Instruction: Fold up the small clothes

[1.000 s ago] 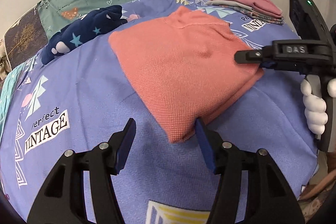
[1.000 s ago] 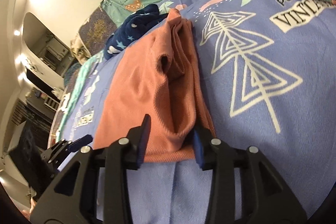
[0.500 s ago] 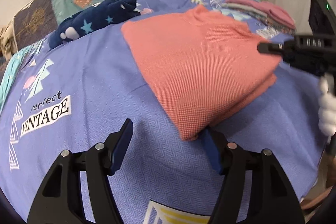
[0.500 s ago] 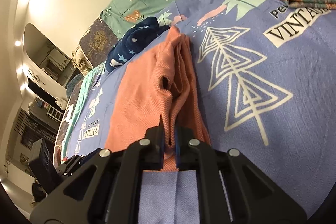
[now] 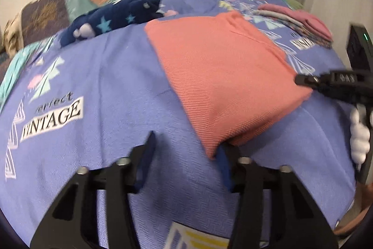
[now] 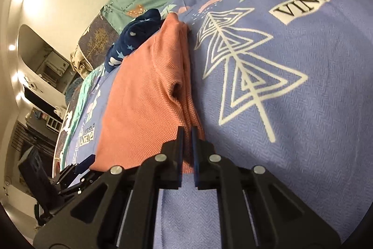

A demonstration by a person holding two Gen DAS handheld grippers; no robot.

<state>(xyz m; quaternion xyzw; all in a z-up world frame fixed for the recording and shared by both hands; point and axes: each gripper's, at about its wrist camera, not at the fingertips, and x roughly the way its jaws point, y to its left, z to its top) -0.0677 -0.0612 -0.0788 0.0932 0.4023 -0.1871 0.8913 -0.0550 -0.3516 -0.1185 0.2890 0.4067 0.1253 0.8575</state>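
Our left gripper (image 5: pixel 186 155) hovers with jaws spread wide and empty at the near corner of the folded salmon-pink knit garment (image 5: pixel 223 76), which lies on the lavender printed bedspread (image 5: pixel 112 90) with its long axis running away from us. Our right gripper (image 6: pixel 187 132) pinches the garment's right-hand edge, jaws nearly closed on the layered hem. Beyond lie a navy star-patterned fleece garment (image 5: pixel 112 20) and a stack of folded clothes (image 5: pixel 300 22).

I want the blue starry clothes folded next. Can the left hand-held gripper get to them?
Probably yes. The left hand-held gripper is open, and bare blanket lies between it and the blue starry clothes; the salmon shirt sits off to the side.
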